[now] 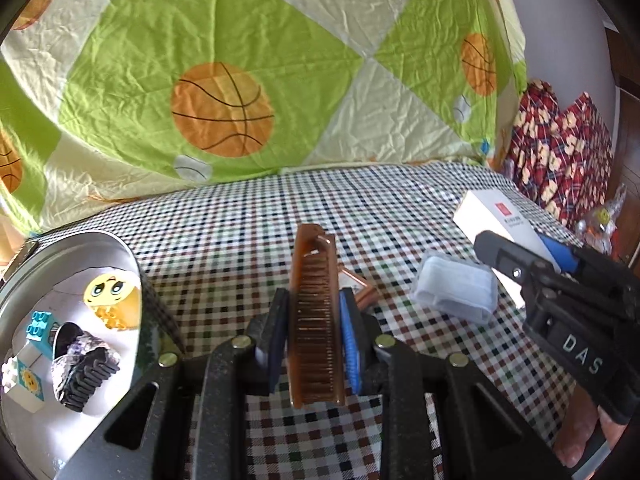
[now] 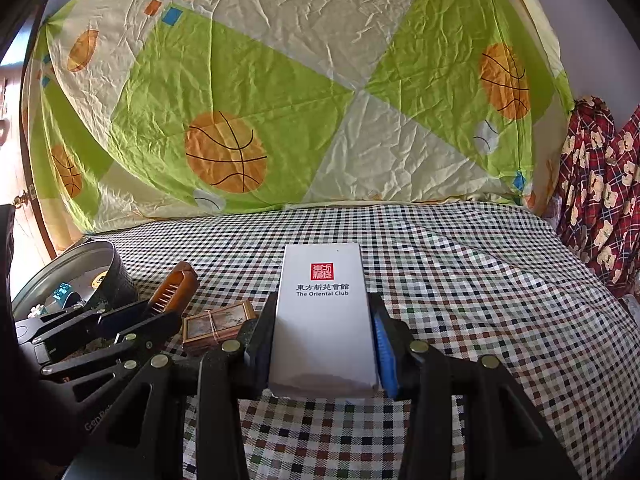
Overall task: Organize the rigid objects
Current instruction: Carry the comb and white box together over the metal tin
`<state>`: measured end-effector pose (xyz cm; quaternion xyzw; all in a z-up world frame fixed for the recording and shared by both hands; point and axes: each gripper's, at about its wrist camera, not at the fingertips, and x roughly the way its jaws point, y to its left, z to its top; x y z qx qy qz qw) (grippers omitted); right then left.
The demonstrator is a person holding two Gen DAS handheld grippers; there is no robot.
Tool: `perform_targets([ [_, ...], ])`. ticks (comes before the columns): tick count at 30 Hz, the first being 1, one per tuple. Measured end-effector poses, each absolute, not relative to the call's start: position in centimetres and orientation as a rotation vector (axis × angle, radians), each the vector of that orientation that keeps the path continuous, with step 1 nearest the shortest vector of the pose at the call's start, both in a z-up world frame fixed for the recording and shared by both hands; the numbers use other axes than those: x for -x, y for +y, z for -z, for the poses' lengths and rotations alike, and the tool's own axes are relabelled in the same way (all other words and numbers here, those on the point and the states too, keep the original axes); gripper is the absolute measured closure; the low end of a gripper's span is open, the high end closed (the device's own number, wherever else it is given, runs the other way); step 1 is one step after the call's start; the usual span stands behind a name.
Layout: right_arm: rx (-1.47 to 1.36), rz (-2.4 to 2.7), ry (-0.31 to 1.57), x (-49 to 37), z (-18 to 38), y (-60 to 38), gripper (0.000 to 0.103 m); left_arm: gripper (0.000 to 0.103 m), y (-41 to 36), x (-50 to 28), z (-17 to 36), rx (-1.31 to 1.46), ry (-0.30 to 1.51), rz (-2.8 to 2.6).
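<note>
My left gripper (image 1: pixel 315 332) is shut on a brown translucent comb (image 1: pixel 316 316), held lengthwise above the checked cloth; it also shows in the right wrist view (image 2: pixel 170 294). My right gripper (image 2: pixel 323 344) is shut on a white box (image 2: pixel 324 320) printed "The Oriental Club"; the box also shows in the left wrist view (image 1: pixel 492 216). A round metal tin (image 1: pixel 120 246) at the left holds a yellow emoji toy (image 1: pixel 108 290), toy bricks (image 1: pixel 38 326) and a dark hair claw (image 1: pixel 82 372). The tin also shows in the right wrist view (image 2: pixel 116 272).
A small brown box (image 2: pixel 218 322) lies on the cloth between the grippers, partly behind the comb in the left view (image 1: pixel 362 290). A clear plastic case (image 1: pixel 456 286) lies to the right. A basketball-print quilt (image 1: pixel 224 80) rises behind; red patterned fabric (image 2: pixel 600 200) is at the right.
</note>
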<state>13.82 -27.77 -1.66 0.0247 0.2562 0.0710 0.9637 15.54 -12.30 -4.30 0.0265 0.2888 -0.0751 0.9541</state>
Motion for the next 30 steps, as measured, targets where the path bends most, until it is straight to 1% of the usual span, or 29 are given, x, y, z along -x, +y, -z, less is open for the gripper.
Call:
perform_targets([
  [12,-0.051,-0.154,0.469,-12.7,1.1,-26.8,0.059,0.079,-10.2,-13.6,3.3,0.024,0.463,0.043],
  [24,-0.027,-0.158,0.378,-10.9,0.4,-25.7,0.058,0.079,-9.9,-11.9,2.6,0.015,0.369,-0.013],
  [30,-0.044,-0.164,0.378,-11.0,0.3,-25.9,0.059,0.079,-9.4,-10.9,2.3,0.009,0.328,-0.035],
])
